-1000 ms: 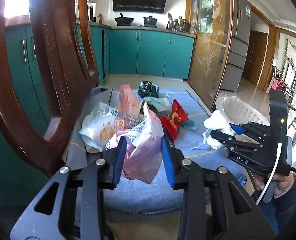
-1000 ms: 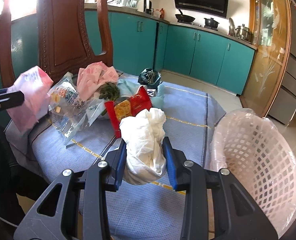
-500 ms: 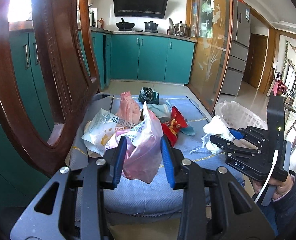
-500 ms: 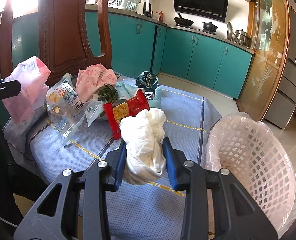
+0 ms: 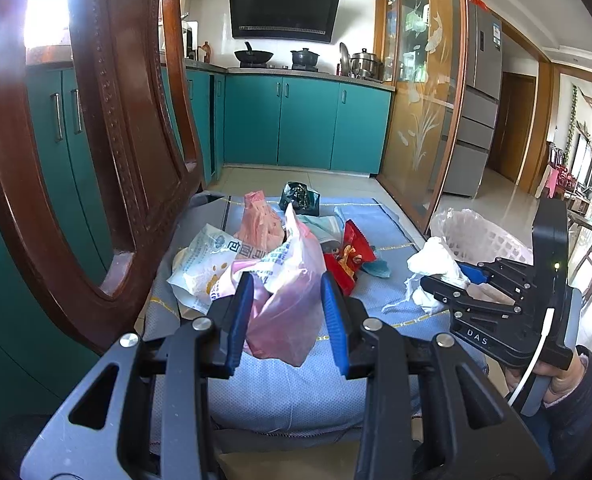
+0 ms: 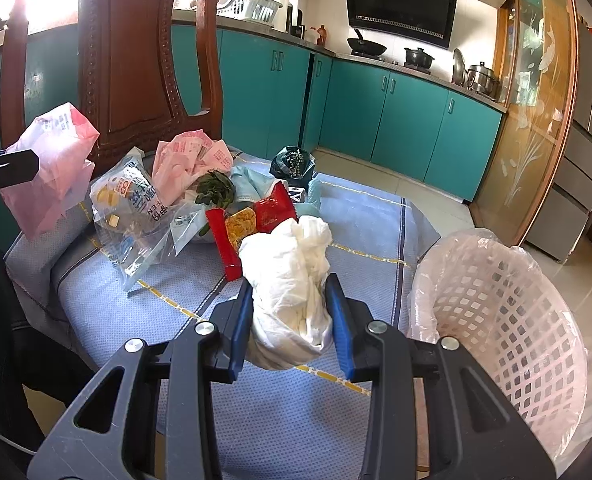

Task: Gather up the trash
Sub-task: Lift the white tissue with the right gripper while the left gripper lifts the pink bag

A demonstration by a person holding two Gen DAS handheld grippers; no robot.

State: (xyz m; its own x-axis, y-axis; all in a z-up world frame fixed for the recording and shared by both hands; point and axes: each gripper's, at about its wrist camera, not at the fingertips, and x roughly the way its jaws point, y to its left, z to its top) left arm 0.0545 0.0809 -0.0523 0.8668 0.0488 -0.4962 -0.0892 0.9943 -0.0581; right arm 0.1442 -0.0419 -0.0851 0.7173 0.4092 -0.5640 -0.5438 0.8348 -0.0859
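My left gripper (image 5: 288,320) is shut on a crumpled pink plastic bag (image 5: 284,300), held above the blue cloth (image 5: 280,384); the same pink bag (image 6: 52,168) shows at the left edge of the right wrist view. A wad of white tissue (image 6: 292,284) sits clamped in my right gripper (image 6: 292,320), and the tissue (image 5: 433,270) also shows in the left wrist view in front of the right gripper (image 5: 451,286). Behind lie a clear snack bag (image 6: 132,204), a red wrapper (image 6: 256,220), a pink packet (image 6: 192,160) and a dark green bag (image 6: 294,162).
A pale pink lattice basket (image 6: 507,320) lined with thin plastic stands at the right of the cloth. A carved wooden chair back (image 5: 96,140) rises close on the left. Teal kitchen cabinets (image 5: 307,124) and tiled floor lie beyond. A hand (image 5: 563,376) holds the right gripper's handle.
Both grippers keep their hold and stay about where they were. The views have tilted slightly, so the trash pile sits a little lower in both views.
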